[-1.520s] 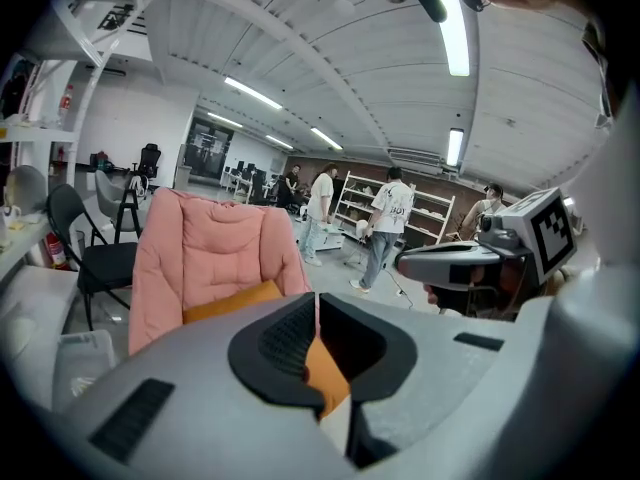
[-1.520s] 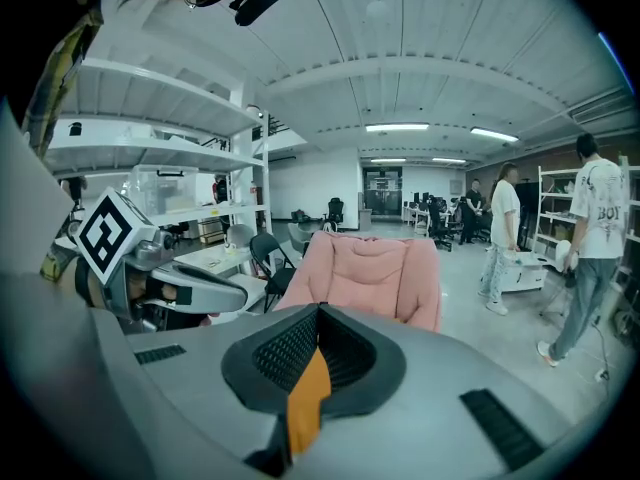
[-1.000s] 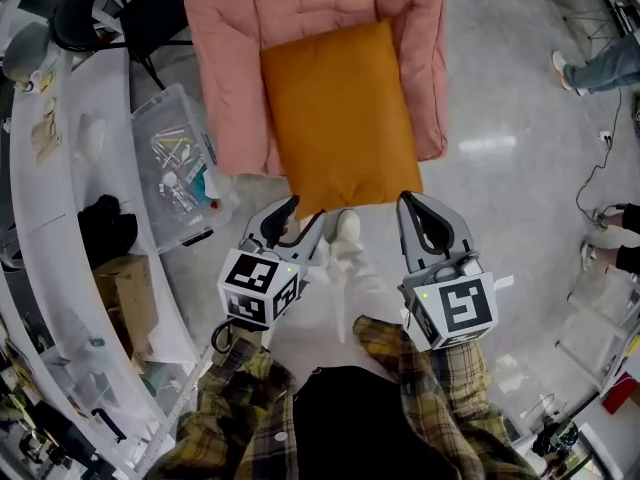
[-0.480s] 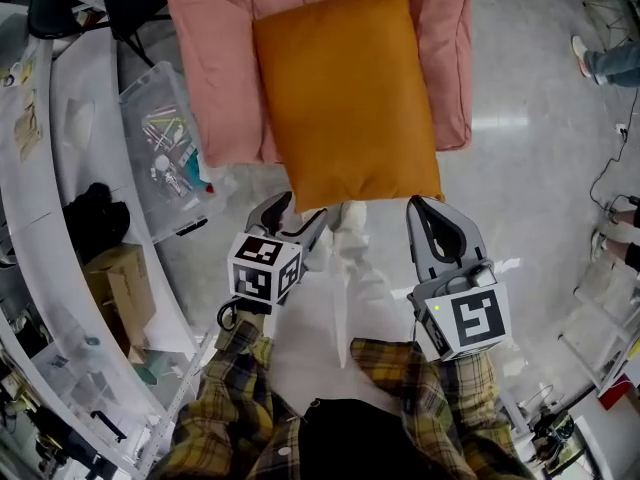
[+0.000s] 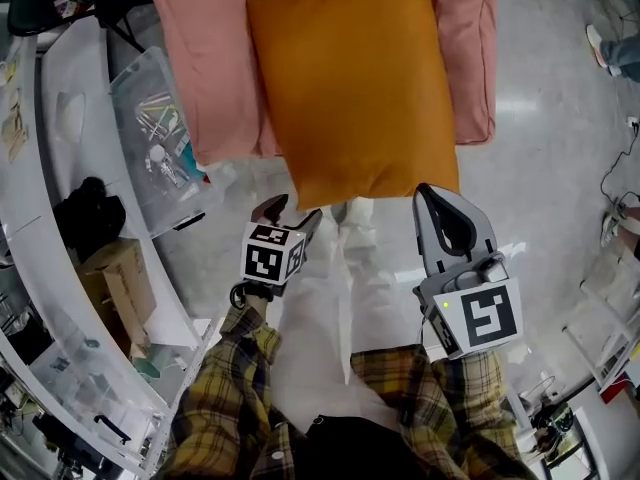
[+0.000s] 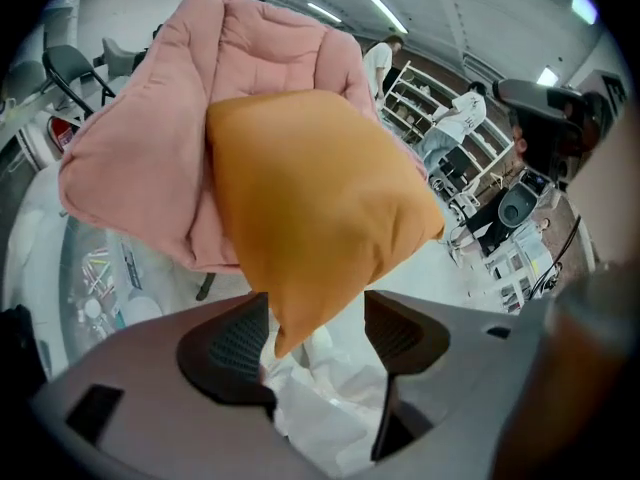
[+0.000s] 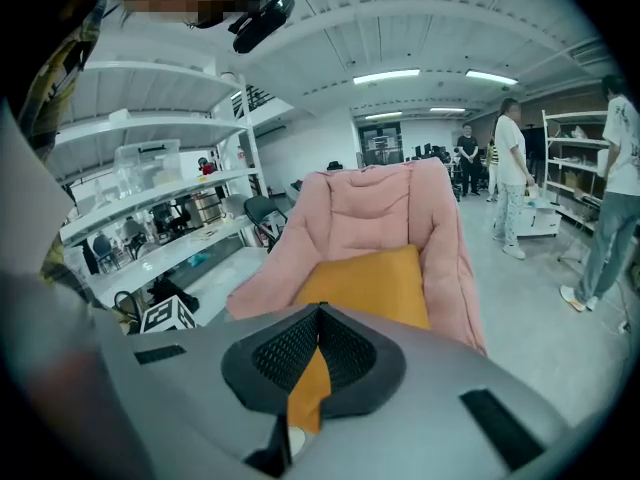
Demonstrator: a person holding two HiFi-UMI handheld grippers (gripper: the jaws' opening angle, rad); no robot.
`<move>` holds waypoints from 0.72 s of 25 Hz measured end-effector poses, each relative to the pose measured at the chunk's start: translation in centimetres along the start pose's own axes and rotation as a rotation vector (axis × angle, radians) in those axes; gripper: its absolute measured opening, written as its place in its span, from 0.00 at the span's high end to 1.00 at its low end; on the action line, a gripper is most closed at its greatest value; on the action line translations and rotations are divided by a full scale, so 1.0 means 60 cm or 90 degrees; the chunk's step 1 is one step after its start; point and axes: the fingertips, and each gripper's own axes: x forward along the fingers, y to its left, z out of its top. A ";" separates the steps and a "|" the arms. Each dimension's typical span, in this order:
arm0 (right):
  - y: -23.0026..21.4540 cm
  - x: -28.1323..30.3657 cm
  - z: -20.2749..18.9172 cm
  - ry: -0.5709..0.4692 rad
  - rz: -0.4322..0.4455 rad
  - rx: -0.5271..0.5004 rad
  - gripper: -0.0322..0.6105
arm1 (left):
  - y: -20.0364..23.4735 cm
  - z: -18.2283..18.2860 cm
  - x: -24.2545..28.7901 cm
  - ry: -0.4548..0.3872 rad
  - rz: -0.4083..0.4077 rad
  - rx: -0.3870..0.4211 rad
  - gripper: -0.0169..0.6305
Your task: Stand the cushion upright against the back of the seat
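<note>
An orange cushion (image 5: 350, 78) (image 6: 310, 198) (image 7: 370, 283) lies flat on the pink padded seat (image 5: 215, 68) (image 6: 140, 168) (image 7: 370, 208), its near edge hanging past the seat's front. My left gripper (image 5: 292, 211) (image 6: 315, 333) sits just under the cushion's near left corner. Its jaws are opening, and the corner dips between the pads with neither pad pressing on it. My right gripper (image 5: 432, 193) (image 7: 318, 313) is at the near right corner, its tips shut together with nothing gripped; orange shows only through the gap below the tips.
A clear plastic bin (image 5: 160, 138) of small items stands on the floor left of the seat. A white curved table (image 5: 60, 198) with a cardboard box (image 5: 125, 283) runs along the left. The person's white-clad legs (image 5: 350, 258) are between the grippers. People (image 7: 510, 178) stand farther back.
Both grippers have sunk lower, the left one more. The left jaws have spread wider. The cushion and seat have not shifted on each other but fill more of the head view.
</note>
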 end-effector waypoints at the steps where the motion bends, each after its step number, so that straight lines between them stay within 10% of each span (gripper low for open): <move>1: -0.001 0.004 -0.004 0.000 0.000 0.003 0.92 | 0.007 -0.013 0.009 0.012 0.002 0.000 0.52; 18: -0.006 0.040 -0.035 0.014 0.007 0.012 0.92 | 0.036 -0.103 0.131 0.108 0.007 -0.052 0.52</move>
